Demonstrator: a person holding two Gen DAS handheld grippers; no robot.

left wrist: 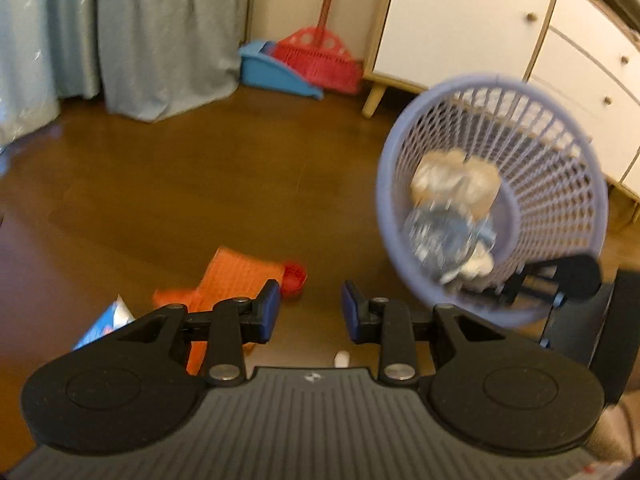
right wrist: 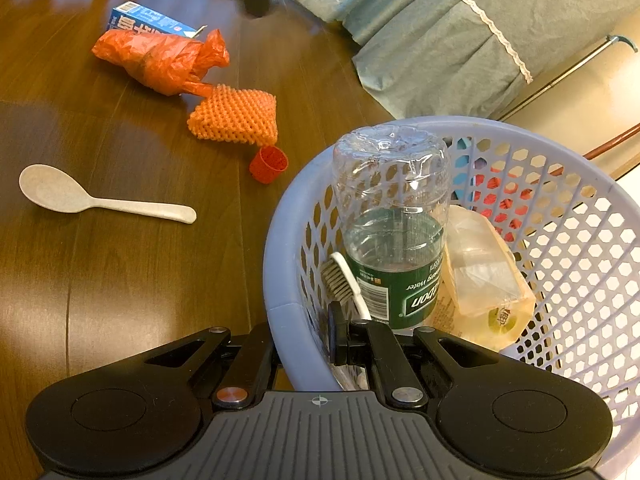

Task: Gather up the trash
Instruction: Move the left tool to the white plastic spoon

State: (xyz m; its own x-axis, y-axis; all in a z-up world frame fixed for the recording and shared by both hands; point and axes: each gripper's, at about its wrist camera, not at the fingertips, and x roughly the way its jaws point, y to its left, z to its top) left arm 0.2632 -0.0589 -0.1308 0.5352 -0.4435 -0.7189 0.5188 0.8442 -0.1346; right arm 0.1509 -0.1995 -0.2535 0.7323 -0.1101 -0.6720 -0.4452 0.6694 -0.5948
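Right gripper (right wrist: pixel 304 344) is clamped on the rim of the lavender mesh basket (right wrist: pixel 280 240), one finger inside the wall and one outside, holding it tilted above the brown tabletop (right wrist: pixel 120 280). Left gripper (left wrist: pixel 310 308) is spread and empty, hovering over the leftover trash. Already in the basket: a water bottle (right wrist: pixel 394 240), a toothbrush (right wrist: pixel 344 280), and a yellowish clear packet (right wrist: pixel 484 280). Still out on the tabletop: orange plastic bag (right wrist: pixel 160 60), orange foam net (right wrist: pixel 238 114), red cap (right wrist: pixel 269 164), blue carton (right wrist: pixel 148 22), and a beige spoon (right wrist: pixel 92 196).

Risks: the rim grip is thin, so the basket may pivot or slip. With more tilt the bottle could roll out. The small cap may squirt from the fingers, and the bag or net could snag and drag neighbours.
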